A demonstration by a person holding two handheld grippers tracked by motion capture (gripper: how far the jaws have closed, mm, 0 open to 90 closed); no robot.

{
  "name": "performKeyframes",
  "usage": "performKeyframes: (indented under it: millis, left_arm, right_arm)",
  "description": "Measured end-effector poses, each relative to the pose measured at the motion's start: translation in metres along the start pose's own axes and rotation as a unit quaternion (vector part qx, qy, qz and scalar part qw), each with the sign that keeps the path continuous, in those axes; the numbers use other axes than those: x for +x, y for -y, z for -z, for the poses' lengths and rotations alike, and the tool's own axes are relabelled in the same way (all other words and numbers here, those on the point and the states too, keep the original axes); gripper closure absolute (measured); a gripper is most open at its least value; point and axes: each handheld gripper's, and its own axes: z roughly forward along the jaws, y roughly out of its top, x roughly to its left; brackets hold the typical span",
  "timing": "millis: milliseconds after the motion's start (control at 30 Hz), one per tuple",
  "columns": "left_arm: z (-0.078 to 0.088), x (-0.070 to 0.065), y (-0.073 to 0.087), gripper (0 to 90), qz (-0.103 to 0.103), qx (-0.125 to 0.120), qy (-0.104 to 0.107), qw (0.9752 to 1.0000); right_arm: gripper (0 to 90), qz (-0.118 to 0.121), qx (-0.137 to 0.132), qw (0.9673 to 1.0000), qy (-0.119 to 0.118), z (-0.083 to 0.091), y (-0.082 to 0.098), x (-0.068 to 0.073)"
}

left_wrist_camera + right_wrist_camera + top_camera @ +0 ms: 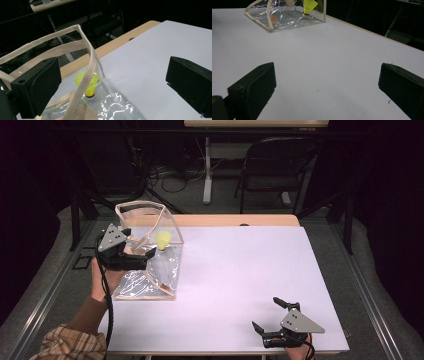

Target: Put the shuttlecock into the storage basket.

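the white table (240, 270) spreads under me, bare across its middle and right, with a strip of wood edge at the far side. on its left stands the clear plastic bag (150, 270), trimmed in cream webbing, its base flat on the table and its mouth held up and open toward the far side; i judge it stands that way so something can go in or come out without the walls folding shut. the cream strap (86, 80) crosses right in front of my left gripper (131, 251), which sits at the bag's near-left wall with its jaws spread wide, one jaw inside the strap line and one out over the table, pinching nothing. my right gripper (272, 317) rests at the near right corner, well apart from the bag, jaws also spread and empty, probably parked out of the way. inside the bag, at its far right corner, lies the yellow shuttlecock (88, 83), cork end down against the plastic. a small orange tag (273, 19) shows on the bag's side; no writing on it is readable.
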Motion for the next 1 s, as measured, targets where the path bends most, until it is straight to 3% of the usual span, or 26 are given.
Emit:
performKeyframes:
  millis: [467, 1000]
  left_arm:
    - [0.021, -0.021, 0.021, 0.2, -0.003, -0.018, 0.007, 0.9998]
    - [0.031, -0.031, 0.053, 0.3, 0.01, -0.018, 0.005, 0.9998]
  right_arm:
    - [0.9, 0.001, 0.0, 1.0, 0.0, 0.0, 0.0, 0.0]
    - [0.9, 0.001, 0.0, 1.0, 0.0, 0.0, 0.0, 0.0]
